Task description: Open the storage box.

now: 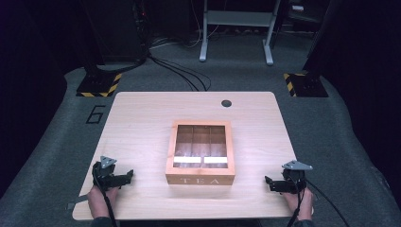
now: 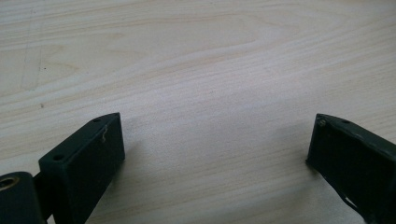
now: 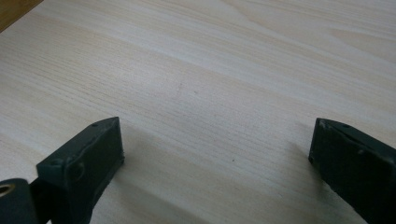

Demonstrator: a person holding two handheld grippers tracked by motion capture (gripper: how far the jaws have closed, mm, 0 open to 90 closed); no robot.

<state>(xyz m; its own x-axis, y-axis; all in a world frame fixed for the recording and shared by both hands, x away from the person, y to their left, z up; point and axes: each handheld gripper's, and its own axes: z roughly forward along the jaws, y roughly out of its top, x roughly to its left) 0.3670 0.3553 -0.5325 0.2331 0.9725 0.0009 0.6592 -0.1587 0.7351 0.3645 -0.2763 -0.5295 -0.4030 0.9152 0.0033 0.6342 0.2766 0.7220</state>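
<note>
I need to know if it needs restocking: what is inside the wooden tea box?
Through the clear lid of the tea box, three wooden compartments show, apparently empty. A bright reflection across the lid hides their near ends.

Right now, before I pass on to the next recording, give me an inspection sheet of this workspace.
Surface: light wooden table, a round dark hole near its far edge.
Job's things: wooden tea box at the middle, marked TEA on its front, window lid closed, dividers seen through it.
Clutter: nothing seen.
Grippers: left gripper rests at the near left, right gripper at the near right; both have jaws wide apart over bare wood, nothing between them.
Cables: one trails from each gripper toward the near edge; black cables run over the floor behind.
Surroundings: grey carpet, hazard-striped stand bases, a grey metal frame, dark curtains.
</note>
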